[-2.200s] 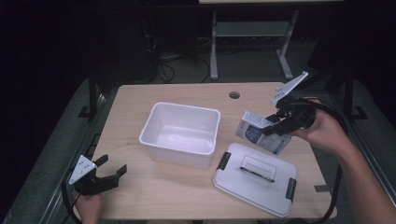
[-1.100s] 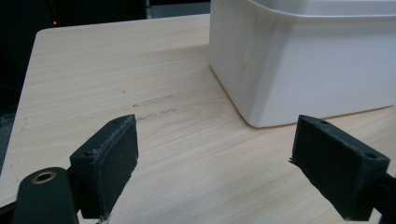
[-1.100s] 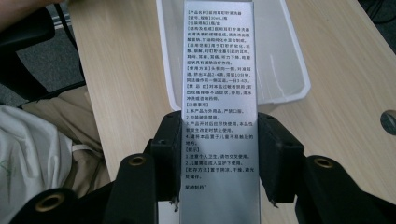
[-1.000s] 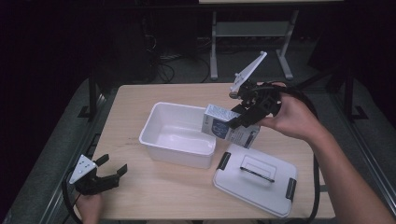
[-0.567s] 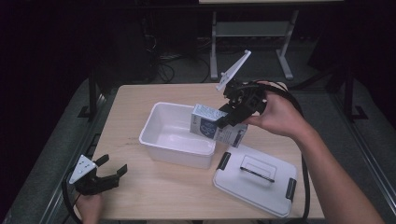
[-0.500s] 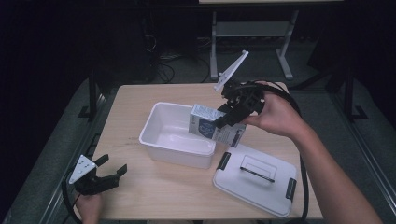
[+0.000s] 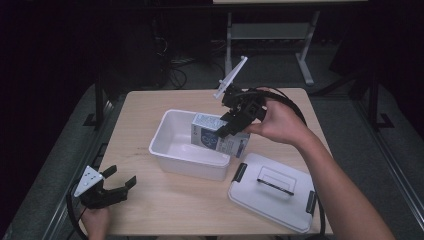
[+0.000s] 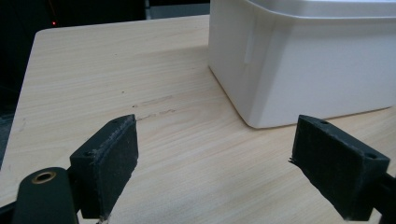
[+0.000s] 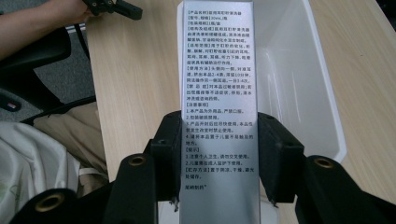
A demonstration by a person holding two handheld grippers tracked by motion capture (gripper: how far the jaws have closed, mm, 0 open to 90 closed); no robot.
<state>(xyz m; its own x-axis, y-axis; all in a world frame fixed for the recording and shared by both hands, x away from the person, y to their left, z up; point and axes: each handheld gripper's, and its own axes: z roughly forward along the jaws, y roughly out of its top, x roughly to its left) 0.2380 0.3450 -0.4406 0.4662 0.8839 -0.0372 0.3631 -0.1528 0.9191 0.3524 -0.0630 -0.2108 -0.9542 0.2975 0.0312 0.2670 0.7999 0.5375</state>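
Carton [image 7: 216, 138]: a small printed cardboard box, white and pale blue, clamped between the two black jaws of our right gripper [image 7: 231, 126]. In the high view we hold it over the right part of an open white plastic bin [image 7: 167, 148], its lower end level with the rim or just inside; we cannot tell whether it touches the bin. In the right gripper view the carton's [image 9: 219, 93] narrow face, covered in small black print, runs straight up between the pads [image 9: 169, 154], which press on its two broad sides near one end, with the bin's [image 9: 299, 84] hollow beyond it.

We judge the carton light and fairly stiff, but thin-walled: a hard squeeze could dent it, and its smooth printed skin could slip. The flat broad sides, gripped close to the middle, look like the safest hold.

Our left gripper [image 7: 114, 184] rests at the near left corner of the light wooden table [image 7: 145, 107], jaws spread wide with nothing between them; in its own view the bin's [image 8: 299, 70] outer wall stands just ahead. The bin's white lid [image 7: 272, 192], with black latches, lies flat to the right of the bin.
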